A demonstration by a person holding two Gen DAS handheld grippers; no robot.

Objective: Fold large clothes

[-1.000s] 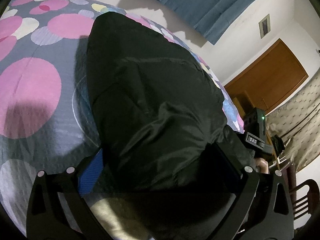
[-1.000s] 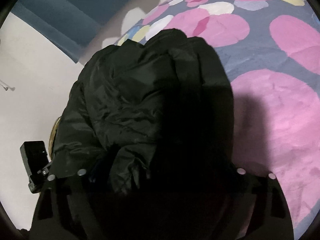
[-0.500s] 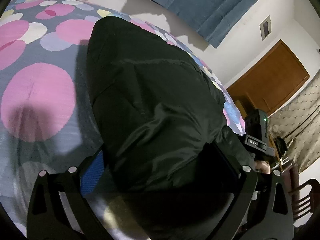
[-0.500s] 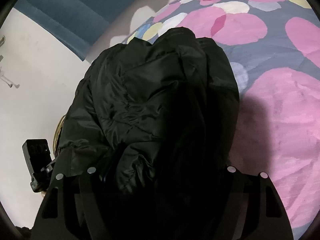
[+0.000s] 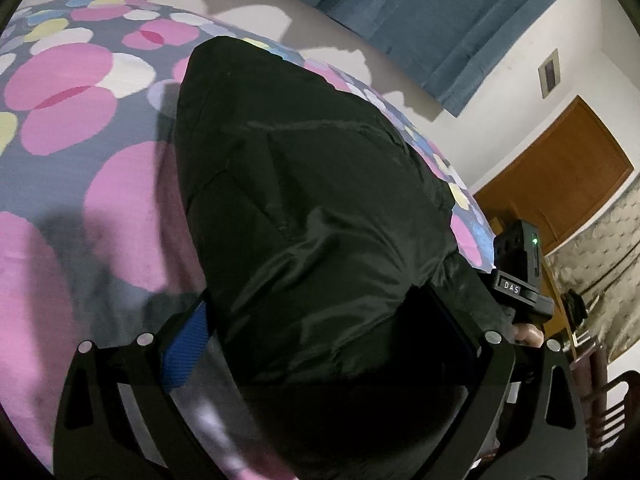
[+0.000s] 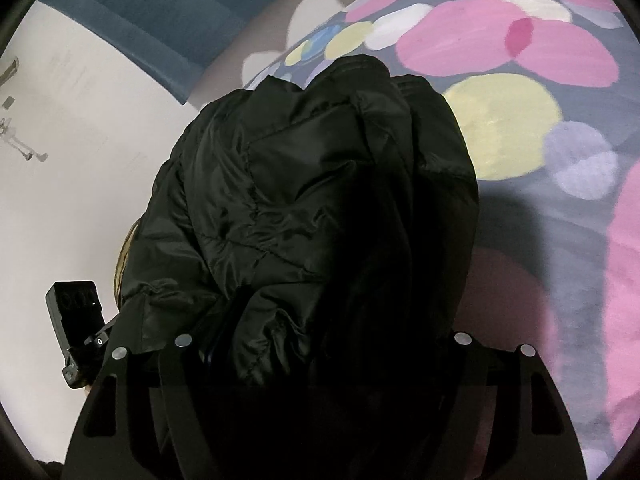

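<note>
A bed (image 5: 80, 184) fills the left and lower left of the left wrist view, and the right side of the right wrist view. Its cover is grey with big pink, white, yellow and pale blue circles. A black jacket (image 5: 304, 208) lies bunched on it at frame centre, casting a shadow on the cover.

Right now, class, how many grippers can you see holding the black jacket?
2: left gripper shut on the black jacket near its left edge; right gripper shut on its right edge. Nothing else holds it.
</note>
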